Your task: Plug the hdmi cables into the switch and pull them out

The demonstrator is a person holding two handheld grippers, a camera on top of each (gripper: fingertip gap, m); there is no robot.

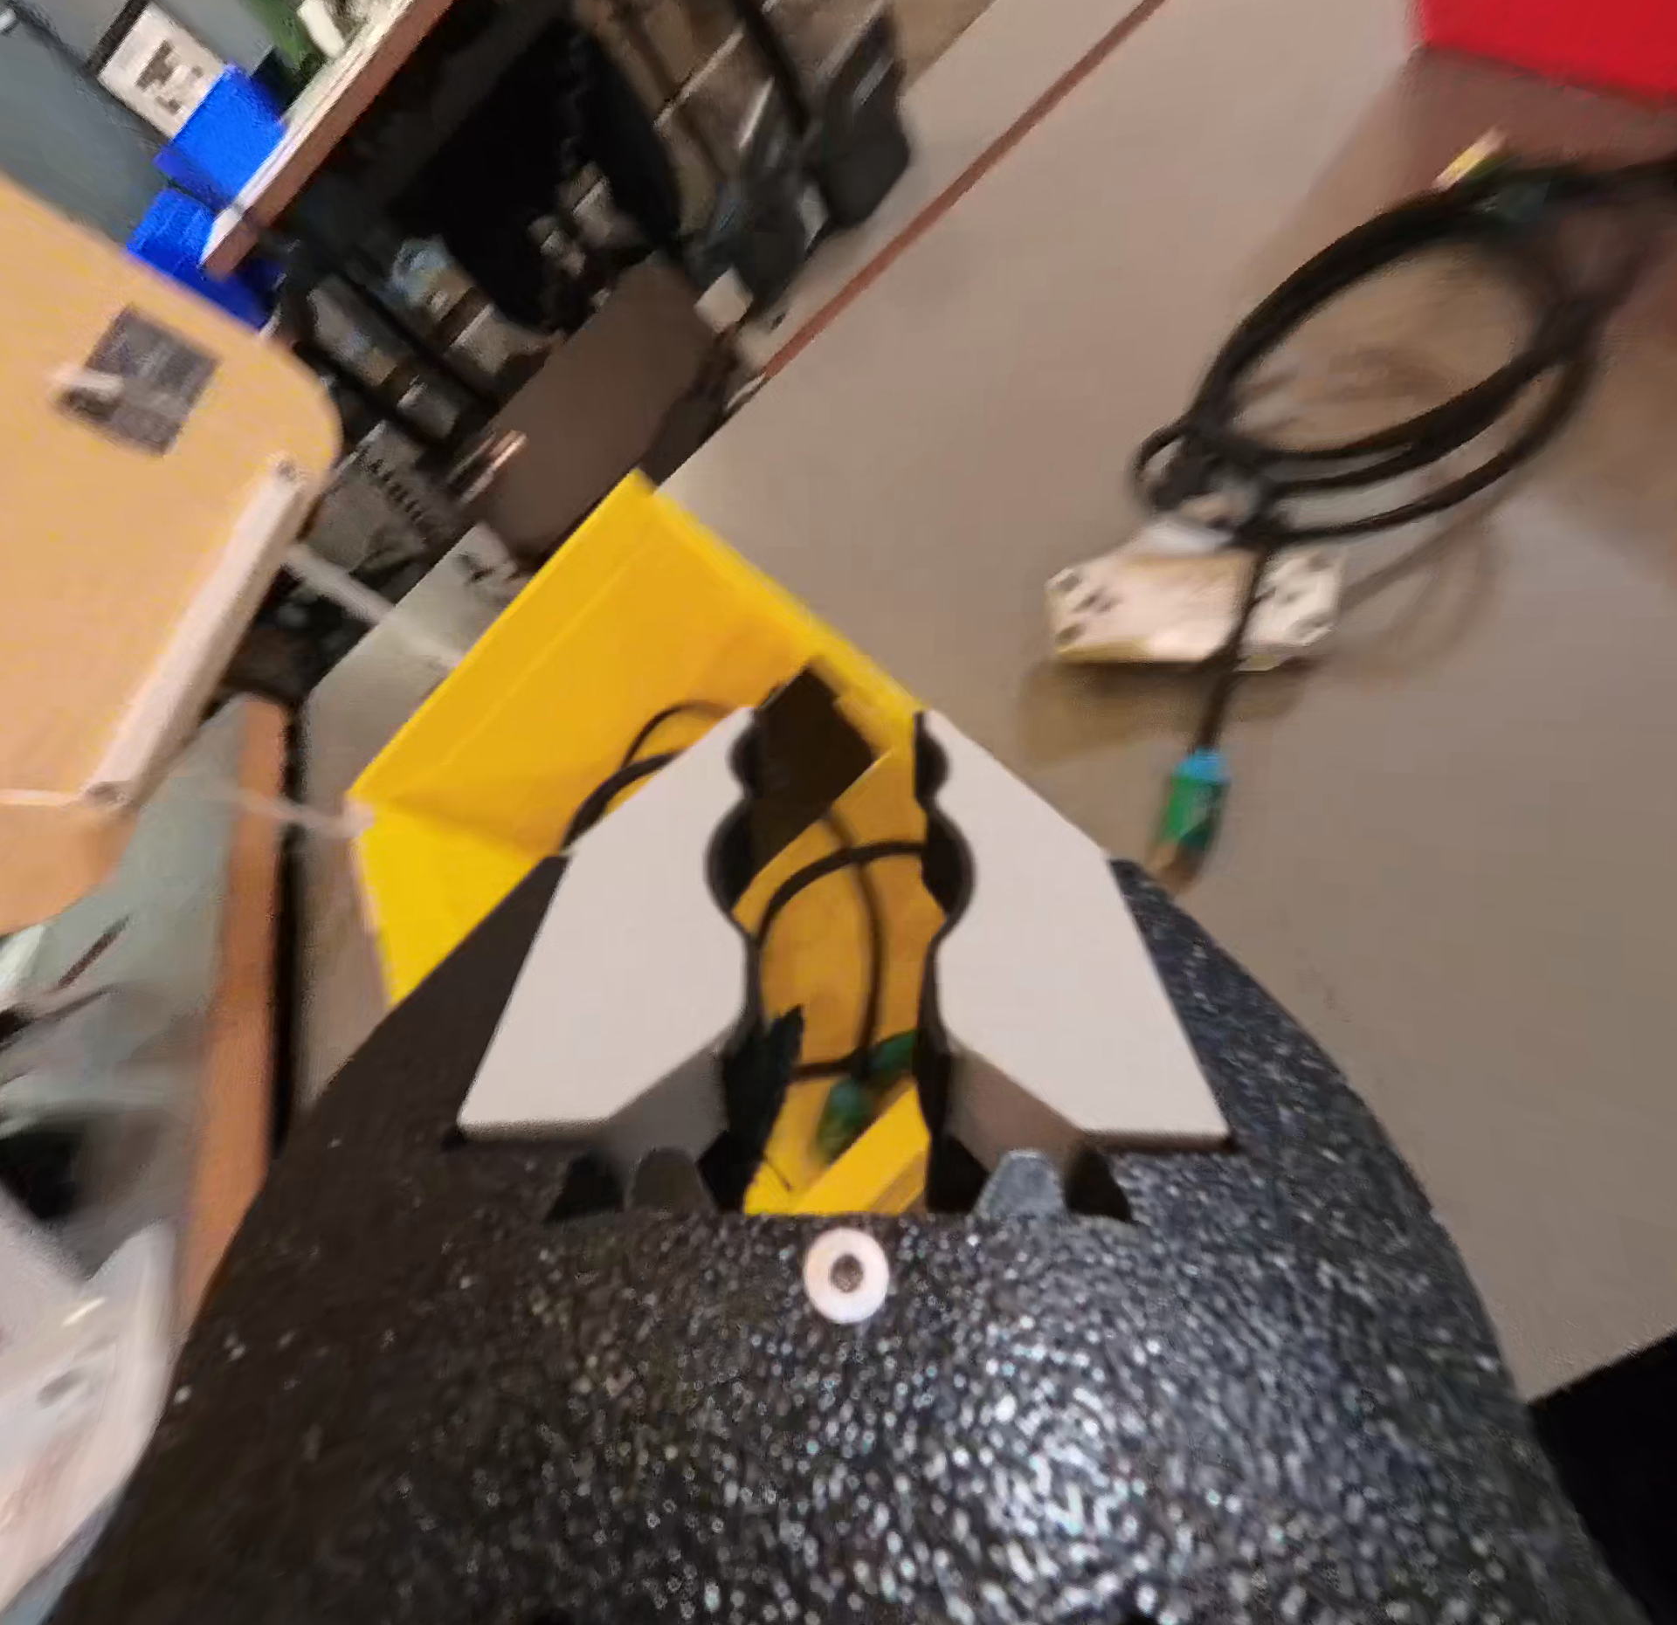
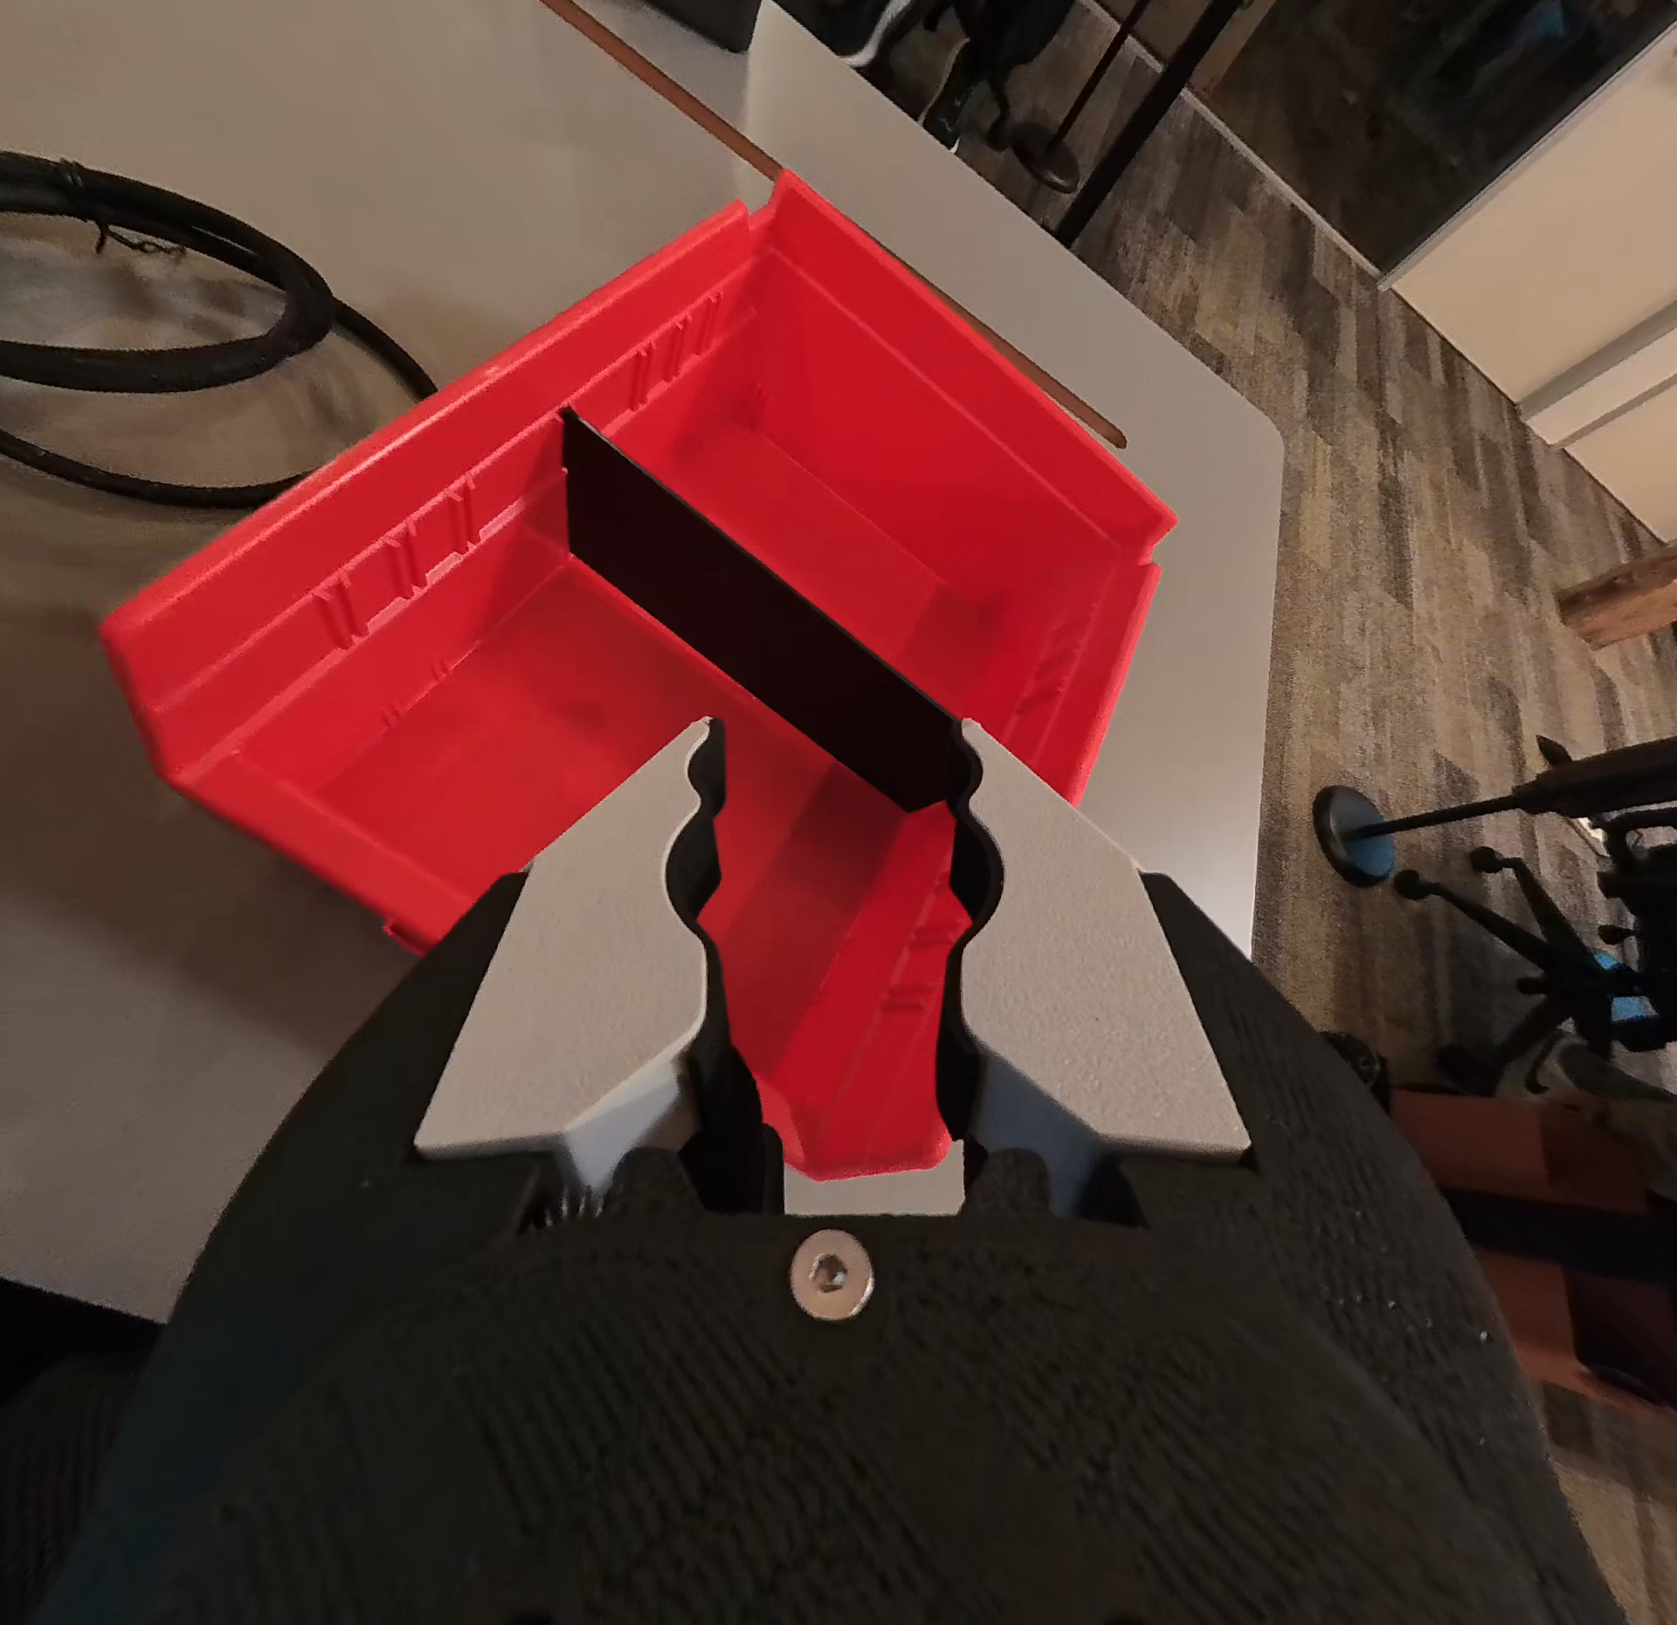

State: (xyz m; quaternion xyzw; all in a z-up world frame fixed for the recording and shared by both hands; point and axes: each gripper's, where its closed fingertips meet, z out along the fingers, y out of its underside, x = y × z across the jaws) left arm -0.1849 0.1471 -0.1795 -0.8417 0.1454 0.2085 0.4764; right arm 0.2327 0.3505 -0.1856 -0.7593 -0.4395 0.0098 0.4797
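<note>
In the left wrist view, the pale switch box (image 1: 1189,602) lies on the grey table, with a coiled black HDMI cable (image 1: 1361,384) behind it. One plug wrapped in blue and green tape (image 1: 1189,801) lies loose in front of the switch. My left gripper (image 1: 835,724) is open and empty. It hovers over a yellow bin (image 1: 581,674) that holds thin black cables (image 1: 817,865) with green-taped plugs (image 1: 862,1092). My right gripper (image 2: 837,727) is open and empty above a red bin (image 2: 363,583). Part of the cable coil (image 2: 163,311) shows at the left of the right wrist view.
The red bin has a black divider (image 2: 753,620) and nothing in it; it also shows in the left wrist view (image 1: 1552,12). The table edge (image 2: 1266,674) runs just right of it, with floor and chair bases beyond. A wooden desk (image 1: 136,538) and blue bins (image 1: 218,157) stand at the left.
</note>
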